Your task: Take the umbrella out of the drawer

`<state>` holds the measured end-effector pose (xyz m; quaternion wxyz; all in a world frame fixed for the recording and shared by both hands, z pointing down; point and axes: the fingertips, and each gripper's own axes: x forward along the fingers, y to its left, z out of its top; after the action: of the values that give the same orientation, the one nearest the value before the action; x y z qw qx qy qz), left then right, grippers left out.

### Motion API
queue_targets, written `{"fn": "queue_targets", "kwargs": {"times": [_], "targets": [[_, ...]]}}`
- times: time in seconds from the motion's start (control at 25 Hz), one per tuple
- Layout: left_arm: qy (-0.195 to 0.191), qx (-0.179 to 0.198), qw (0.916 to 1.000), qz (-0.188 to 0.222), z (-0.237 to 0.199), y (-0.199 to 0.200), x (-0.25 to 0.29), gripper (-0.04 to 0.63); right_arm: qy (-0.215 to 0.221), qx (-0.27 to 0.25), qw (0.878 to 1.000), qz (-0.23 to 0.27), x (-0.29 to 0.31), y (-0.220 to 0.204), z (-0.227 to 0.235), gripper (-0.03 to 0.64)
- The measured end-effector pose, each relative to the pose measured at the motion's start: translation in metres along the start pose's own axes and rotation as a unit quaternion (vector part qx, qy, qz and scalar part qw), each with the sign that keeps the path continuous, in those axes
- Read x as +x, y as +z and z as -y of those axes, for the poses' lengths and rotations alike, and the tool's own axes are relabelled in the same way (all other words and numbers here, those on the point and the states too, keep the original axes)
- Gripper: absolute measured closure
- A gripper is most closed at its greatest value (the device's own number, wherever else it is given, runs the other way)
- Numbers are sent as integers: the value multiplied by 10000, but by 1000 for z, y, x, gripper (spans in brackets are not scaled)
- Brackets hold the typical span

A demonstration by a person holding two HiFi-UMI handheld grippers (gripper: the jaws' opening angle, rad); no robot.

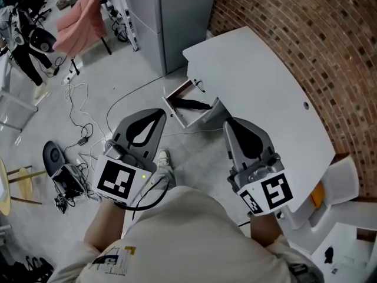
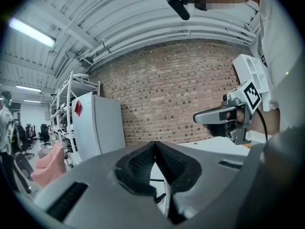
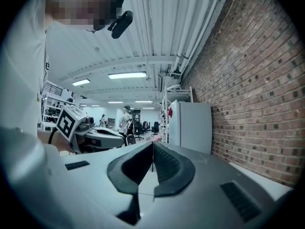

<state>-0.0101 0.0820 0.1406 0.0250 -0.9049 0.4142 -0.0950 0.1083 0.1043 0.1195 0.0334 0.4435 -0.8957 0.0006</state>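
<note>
While our grey plastic left gripper (image 1: 160, 113) and right gripper (image 1: 227, 124) each press their ribbed black pads together on nothing, the slim black folded fabric umbrella (image 1: 192, 105) lies in the open shallow drawer (image 1: 177, 114) of the smooth white desk (image 1: 259, 75), just on the far side of them.
</note>
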Motion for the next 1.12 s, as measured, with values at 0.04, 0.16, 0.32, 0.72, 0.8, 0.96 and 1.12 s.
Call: {"fn": "queue_targets", "kwargs": {"times": [0.04, 0.16, 0.32, 0.72, 0.8, 0.96, 1.12], "targets": [[-28, -5, 10000, -15, -9, -1, 5, 586, -11, 11, 10000, -22, 10, 0, 2, 609], [-135, -17, 9999, -38, -36, -2, 19, 586, -62, -7, 9999, -95, 41, 2, 7, 609], [-317, -36, 9995, -24, -73, -6, 35, 587, -199, -57, 9996, -184, 83, 4, 14, 609], [-767, -80, 9970, -14, -142, -23, 75, 586, -165, -403, 9973, -597, 166, -5, 23, 609], [-841, -54, 9964, -17, -153, -26, 80, 587, -164, -446, 9965, -680, 177, -7, 23, 609], [-918, -60, 9958, -36, -167, -33, 91, 588, -387, -382, 9961, -695, 192, -11, 34, 609], [-962, -153, 9952, -94, -169, -40, 104, 586, -311, -434, 9945, -896, 198, -21, 41, 607]]}}
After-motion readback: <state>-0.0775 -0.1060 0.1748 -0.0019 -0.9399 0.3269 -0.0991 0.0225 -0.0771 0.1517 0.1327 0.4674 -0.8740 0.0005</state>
